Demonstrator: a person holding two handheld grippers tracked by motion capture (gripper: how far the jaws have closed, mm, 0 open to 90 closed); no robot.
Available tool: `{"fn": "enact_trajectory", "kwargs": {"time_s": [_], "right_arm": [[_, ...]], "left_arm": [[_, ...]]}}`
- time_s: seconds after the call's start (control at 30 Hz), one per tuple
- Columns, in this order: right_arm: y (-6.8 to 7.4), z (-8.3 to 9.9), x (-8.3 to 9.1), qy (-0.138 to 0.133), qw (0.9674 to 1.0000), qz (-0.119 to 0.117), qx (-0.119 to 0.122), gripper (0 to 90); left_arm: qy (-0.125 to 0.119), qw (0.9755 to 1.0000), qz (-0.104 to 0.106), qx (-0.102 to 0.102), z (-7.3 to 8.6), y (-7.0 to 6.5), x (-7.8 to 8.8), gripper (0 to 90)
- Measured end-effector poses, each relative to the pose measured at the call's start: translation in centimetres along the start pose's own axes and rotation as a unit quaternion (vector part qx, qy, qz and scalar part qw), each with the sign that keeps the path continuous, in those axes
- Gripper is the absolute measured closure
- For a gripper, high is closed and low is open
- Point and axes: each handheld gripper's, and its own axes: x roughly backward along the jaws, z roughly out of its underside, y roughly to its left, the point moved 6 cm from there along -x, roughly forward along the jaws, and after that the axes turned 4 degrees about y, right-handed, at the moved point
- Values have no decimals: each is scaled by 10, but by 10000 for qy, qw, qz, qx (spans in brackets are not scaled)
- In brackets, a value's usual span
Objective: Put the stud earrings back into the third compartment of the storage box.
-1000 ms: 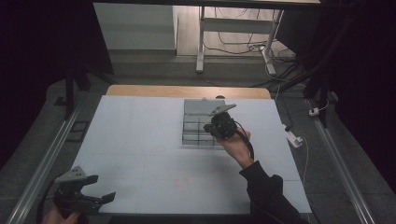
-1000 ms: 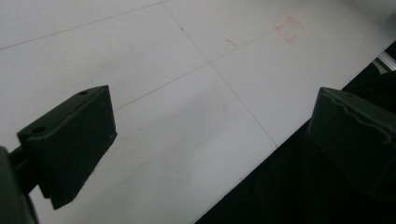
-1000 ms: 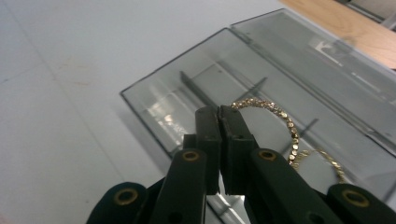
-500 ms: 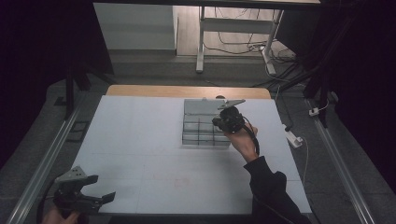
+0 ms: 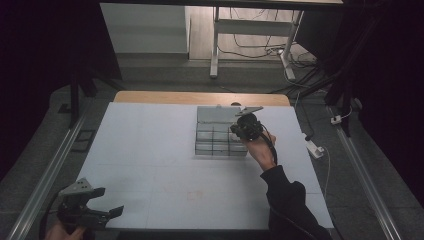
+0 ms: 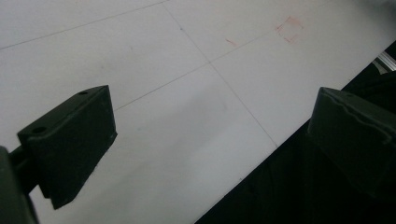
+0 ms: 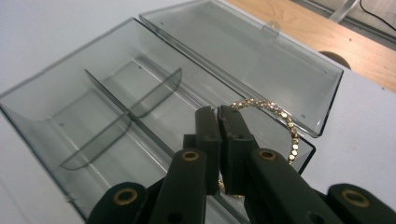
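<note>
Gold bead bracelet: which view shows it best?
The right gripper view: the gold bead bracelet arcs out from the shut jaws of the right gripper, above the open clear compartment box. In the high view the gripper sits over the box, bracelet too small to tell. The left gripper view looks at bare table.

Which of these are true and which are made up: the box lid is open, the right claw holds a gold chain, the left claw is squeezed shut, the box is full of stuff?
1. The clear box has its lid open. True.
2. The right claw is shut on a gold bead chain. True; the chain loops out beside its closed jaws, above the box.
3. The left claw is squeezed shut. False; its jaws stand wide apart over the white table, holding nothing.
4. The box is full of stuff. False; the compartments in view look empty, with only dividers inside.
</note>
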Motion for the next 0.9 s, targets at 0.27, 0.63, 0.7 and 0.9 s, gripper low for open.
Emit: {"fn": "enact_trajectory", "kwargs": {"time_s": [0.27,0.63,0.7,0.9], "right_arm": [[-4,9,-14,123,9999,72,22,877],[-4,15,-26,236,9996,173,-47,861],[-4,11,-20,127,9998,135,-101,848],[-5,8,-14,68,9998,108,-161,794]], "left_arm": [[4,10000,-13,-8,0,0,0,10],[7,10000,-16,-9,1,-1,0,10],[5,10000,-12,-12,1,-1,0,10],[8,10000,-13,-15,1,-1,0,10]]}}
